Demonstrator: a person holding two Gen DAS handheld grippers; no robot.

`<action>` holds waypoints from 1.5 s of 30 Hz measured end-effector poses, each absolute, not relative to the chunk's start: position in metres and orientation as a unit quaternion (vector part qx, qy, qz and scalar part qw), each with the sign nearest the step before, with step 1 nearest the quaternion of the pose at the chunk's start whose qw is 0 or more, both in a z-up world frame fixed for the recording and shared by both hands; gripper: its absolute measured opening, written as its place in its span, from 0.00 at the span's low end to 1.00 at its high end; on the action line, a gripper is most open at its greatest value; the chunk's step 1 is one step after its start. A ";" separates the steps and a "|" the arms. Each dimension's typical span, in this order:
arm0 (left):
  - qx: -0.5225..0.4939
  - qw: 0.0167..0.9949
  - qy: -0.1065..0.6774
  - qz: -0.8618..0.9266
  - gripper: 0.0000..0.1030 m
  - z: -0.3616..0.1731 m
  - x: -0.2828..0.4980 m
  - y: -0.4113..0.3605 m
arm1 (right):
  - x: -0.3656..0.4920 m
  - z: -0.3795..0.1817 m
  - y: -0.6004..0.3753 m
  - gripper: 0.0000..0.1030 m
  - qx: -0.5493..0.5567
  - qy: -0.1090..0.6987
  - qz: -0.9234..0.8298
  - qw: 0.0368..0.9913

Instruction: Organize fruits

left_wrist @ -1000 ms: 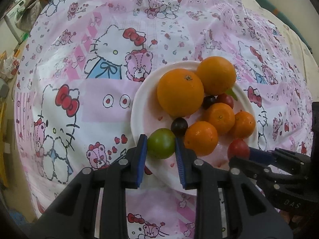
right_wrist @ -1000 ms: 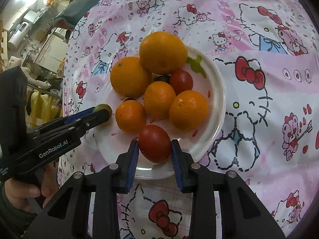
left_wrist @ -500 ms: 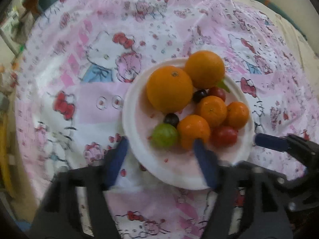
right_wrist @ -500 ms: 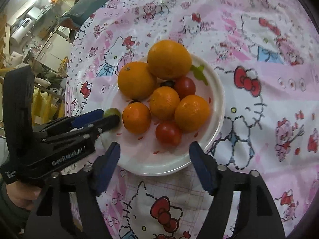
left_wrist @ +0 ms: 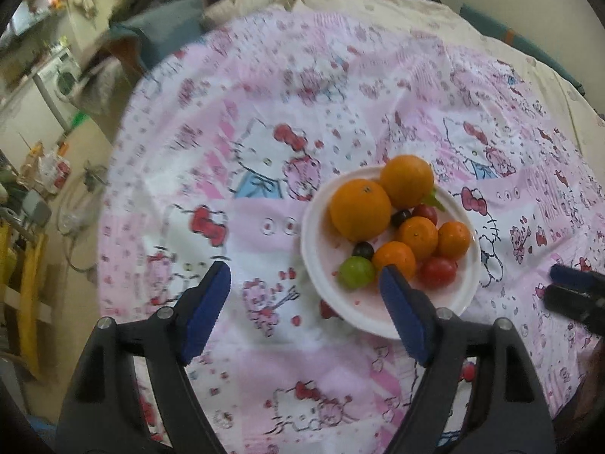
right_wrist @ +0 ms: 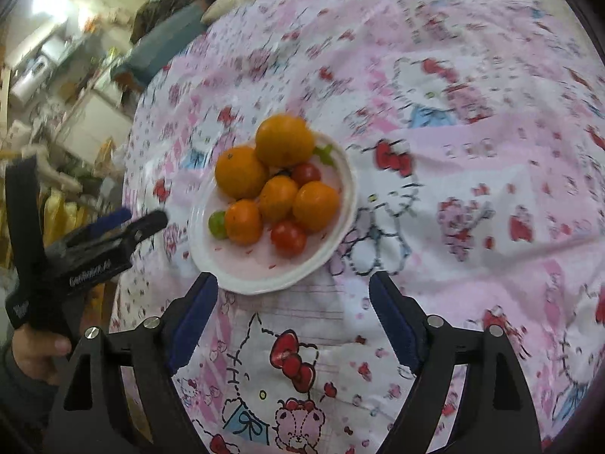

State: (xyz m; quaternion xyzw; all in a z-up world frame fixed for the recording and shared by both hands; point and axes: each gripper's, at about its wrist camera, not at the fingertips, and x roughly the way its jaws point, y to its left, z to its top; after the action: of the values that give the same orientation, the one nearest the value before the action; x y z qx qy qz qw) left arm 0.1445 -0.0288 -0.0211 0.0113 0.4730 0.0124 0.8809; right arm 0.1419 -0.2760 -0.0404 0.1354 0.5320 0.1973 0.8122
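Note:
A white plate (left_wrist: pixel 321 276) (right_wrist: pixel 321 257) on the pink cartoon-print tablecloth holds two big oranges (left_wrist: pixel 359 210) (right_wrist: pixel 240 172), several small tangerines (left_wrist: pixel 416 236), a green tomato (left_wrist: pixel 355 272) (right_wrist: pixel 217 223), red tomatoes (left_wrist: pixel 438 271) (right_wrist: pixel 288 237) and dark grapes (left_wrist: pixel 363 250). My left gripper (left_wrist: pixel 306 312) is open and empty, pulled back in front of the plate. My right gripper (right_wrist: pixel 293 319) is open and empty, just short of the plate's near rim. Each gripper shows at the edge of the other's view (left_wrist: pixel 574 291) (right_wrist: pixel 113 227).
The tablecloth (left_wrist: pixel 264 151) covers a round table that drops off at the left edge. Room clutter, shelves and a chair (left_wrist: pixel 22 265) lie beyond the left side. A hand (right_wrist: pixel 34 348) holds the left gripper.
Both grippers let go of their tomatoes, green from the left and red from the right, opened wide and drew back from the plate. Both tomatoes now rest on the plate.

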 end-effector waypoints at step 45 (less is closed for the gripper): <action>-0.022 0.922 0.386 0.026 1.00 0.010 0.041 -0.017 | 0.051 0.005 -0.244 1.00 0.046 0.363 0.112 0.924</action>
State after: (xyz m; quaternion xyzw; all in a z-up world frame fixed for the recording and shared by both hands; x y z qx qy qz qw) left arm 0.0408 -0.0168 0.0101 -0.0220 0.3856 0.0260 0.9220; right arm 0.0505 -0.2443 0.0048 0.0464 0.3629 0.1122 0.9239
